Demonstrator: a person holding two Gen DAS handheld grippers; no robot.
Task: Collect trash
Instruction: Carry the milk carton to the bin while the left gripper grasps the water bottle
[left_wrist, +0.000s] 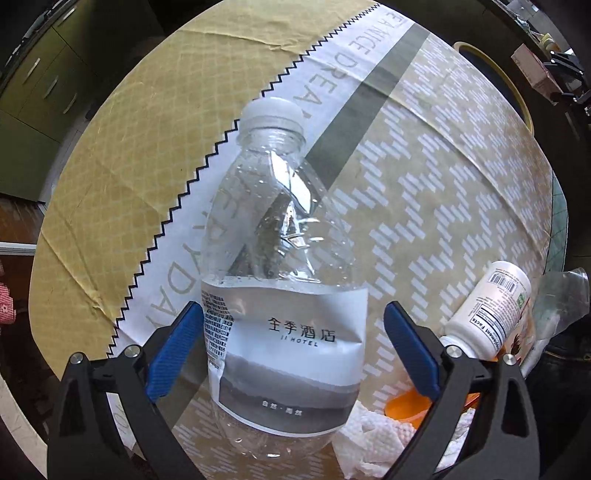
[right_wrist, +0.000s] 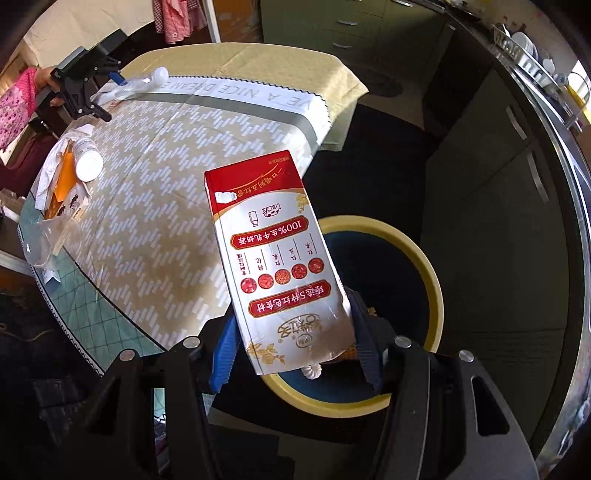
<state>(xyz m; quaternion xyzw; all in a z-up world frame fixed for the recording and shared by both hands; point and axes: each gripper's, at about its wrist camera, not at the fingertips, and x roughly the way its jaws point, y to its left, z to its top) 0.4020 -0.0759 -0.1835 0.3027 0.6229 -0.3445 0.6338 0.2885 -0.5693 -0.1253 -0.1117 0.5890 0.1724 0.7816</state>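
Note:
A crushed clear plastic bottle (left_wrist: 284, 280) with a white cap and a grey hotel label lies between the blue pads of my left gripper (left_wrist: 293, 350). The left pad touches the label; a gap shows at the right pad, so the gripper is open around it. The bottle also shows far off in the right wrist view (right_wrist: 144, 83), beside the left gripper (right_wrist: 99, 92). My right gripper (right_wrist: 291, 354) is shut on a red and white milk carton (right_wrist: 277, 266), held over the yellow-rimmed bin (right_wrist: 424, 266).
A white pill bottle (left_wrist: 491, 310) (right_wrist: 86, 158), crumpled tissue (left_wrist: 373, 439), an orange box (right_wrist: 62, 184) and a clear plastic bag (right_wrist: 48, 236) lie at the table's near end. The patterned tablecloth (right_wrist: 166, 184) covers the table. Dark cabinets (right_wrist: 498, 184) stand behind the bin.

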